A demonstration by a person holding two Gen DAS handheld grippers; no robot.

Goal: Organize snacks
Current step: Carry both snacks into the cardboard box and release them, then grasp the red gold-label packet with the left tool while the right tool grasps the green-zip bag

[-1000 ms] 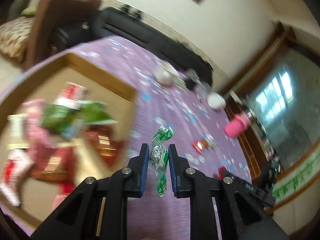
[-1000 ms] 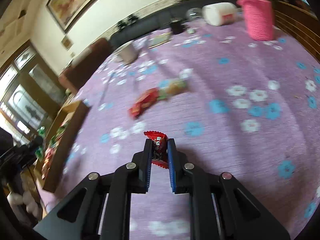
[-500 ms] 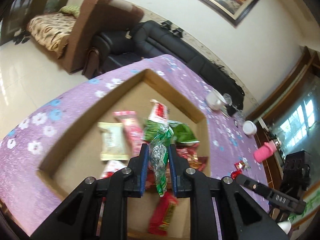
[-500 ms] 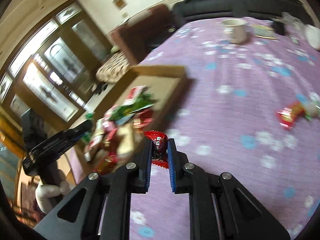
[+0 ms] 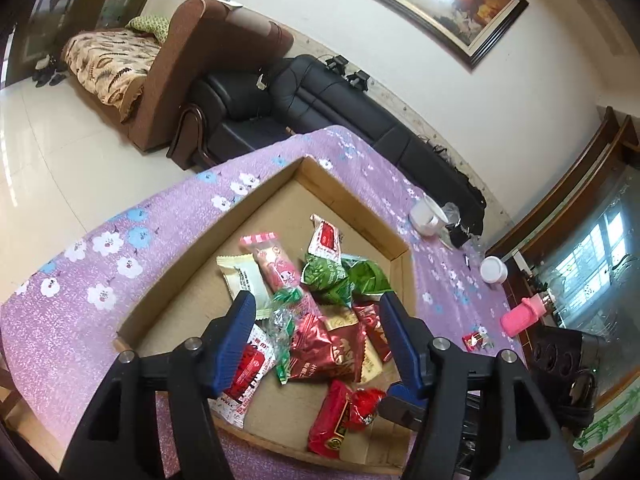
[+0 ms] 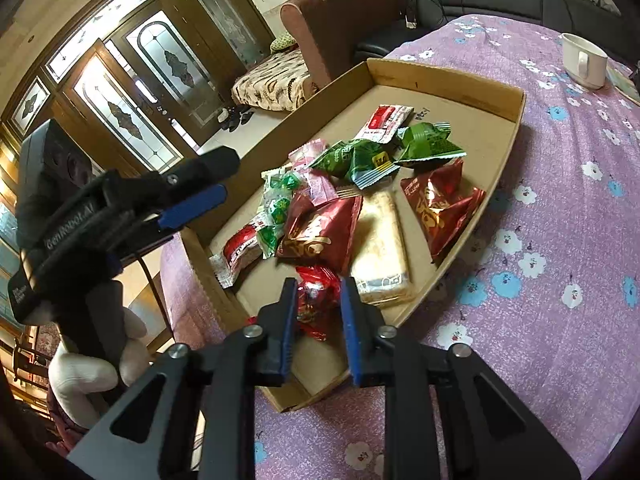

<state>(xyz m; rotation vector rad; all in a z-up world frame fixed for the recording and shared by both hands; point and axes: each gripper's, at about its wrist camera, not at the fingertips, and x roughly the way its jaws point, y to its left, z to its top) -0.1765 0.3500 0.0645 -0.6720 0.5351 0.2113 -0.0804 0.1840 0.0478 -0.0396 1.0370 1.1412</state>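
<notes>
Red candy (image 6: 316,300): light, crinkly, slippery wrapper; lies between the right gripper's (image 6: 318,316) opening jaws, over the box's (image 6: 440,76) near corner. Best pinched mid-body. Left gripper (image 5: 314,344) opening, empty.

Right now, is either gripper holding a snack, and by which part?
Left gripper: nothing held; jaws opening, green candy dropped into the cardboard box. Right gripper: jaws opening around the red candy at its middle; grip looks released.

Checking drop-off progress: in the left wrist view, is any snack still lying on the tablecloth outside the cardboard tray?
Yes, one red snack lies on the purple tablecloth beyond the cardboard tray, near the pink bottle.
</notes>
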